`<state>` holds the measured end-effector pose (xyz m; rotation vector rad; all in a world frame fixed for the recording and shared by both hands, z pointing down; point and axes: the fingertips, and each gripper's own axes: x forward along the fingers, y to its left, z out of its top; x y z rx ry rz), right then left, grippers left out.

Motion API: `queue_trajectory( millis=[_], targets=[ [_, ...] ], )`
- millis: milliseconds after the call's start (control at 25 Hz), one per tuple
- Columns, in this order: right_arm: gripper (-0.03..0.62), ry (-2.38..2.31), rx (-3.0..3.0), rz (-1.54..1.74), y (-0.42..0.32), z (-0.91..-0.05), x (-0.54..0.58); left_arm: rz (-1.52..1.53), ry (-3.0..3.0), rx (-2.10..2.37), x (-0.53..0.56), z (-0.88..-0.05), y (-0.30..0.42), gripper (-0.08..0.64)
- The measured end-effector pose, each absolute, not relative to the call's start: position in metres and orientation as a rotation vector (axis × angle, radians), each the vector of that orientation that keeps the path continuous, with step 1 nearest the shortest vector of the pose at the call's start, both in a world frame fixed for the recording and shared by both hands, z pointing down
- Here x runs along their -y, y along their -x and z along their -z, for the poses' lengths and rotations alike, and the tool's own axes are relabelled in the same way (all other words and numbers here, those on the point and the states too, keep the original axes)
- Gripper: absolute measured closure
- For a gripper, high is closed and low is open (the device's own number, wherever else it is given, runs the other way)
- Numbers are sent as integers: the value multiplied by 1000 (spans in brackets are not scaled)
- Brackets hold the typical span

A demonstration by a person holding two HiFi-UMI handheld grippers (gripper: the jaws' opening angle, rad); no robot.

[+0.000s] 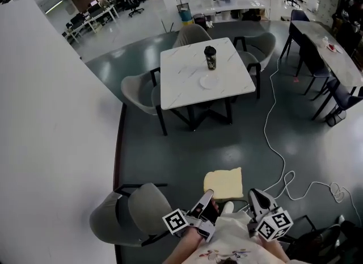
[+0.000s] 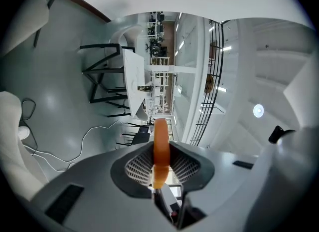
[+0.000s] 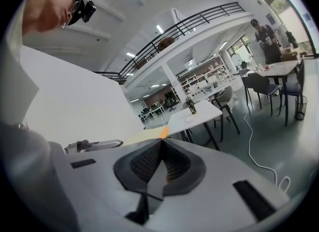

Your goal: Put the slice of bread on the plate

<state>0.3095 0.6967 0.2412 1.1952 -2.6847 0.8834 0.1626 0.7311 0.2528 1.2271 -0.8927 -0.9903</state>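
A pale yellow slice of bread (image 1: 223, 183) with an orange crust hangs flat above the dark floor, close in front of me. My left gripper (image 1: 209, 192) is shut on its near left edge; in the left gripper view the crust (image 2: 160, 146) stands edge-on between the pads of that gripper (image 2: 160, 152). My right gripper (image 1: 253, 192) pinches the near right corner, and a sliver of crust (image 3: 163, 133) shows at the closed tips of that gripper (image 3: 162, 139). The small white plate (image 1: 209, 81) lies on the white square table (image 1: 181, 87) far ahead, beside a dark cup (image 1: 210, 57).
Grey chairs surround the table, and one more chair (image 1: 136, 212) stands at my lower left. A white cable (image 1: 278, 149) snakes over the floor on the right. A white wall (image 1: 51, 132) fills the left. A long table (image 1: 329, 47) with dark chairs runs along the right.
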Motion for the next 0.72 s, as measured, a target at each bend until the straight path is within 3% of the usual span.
queue_trajectory(
  millis=[720],
  targets=[
    [586,-1136,2687,-901,-287,-250,-623,953,-1221,921,-653,-267,-164,463]
  ],
)
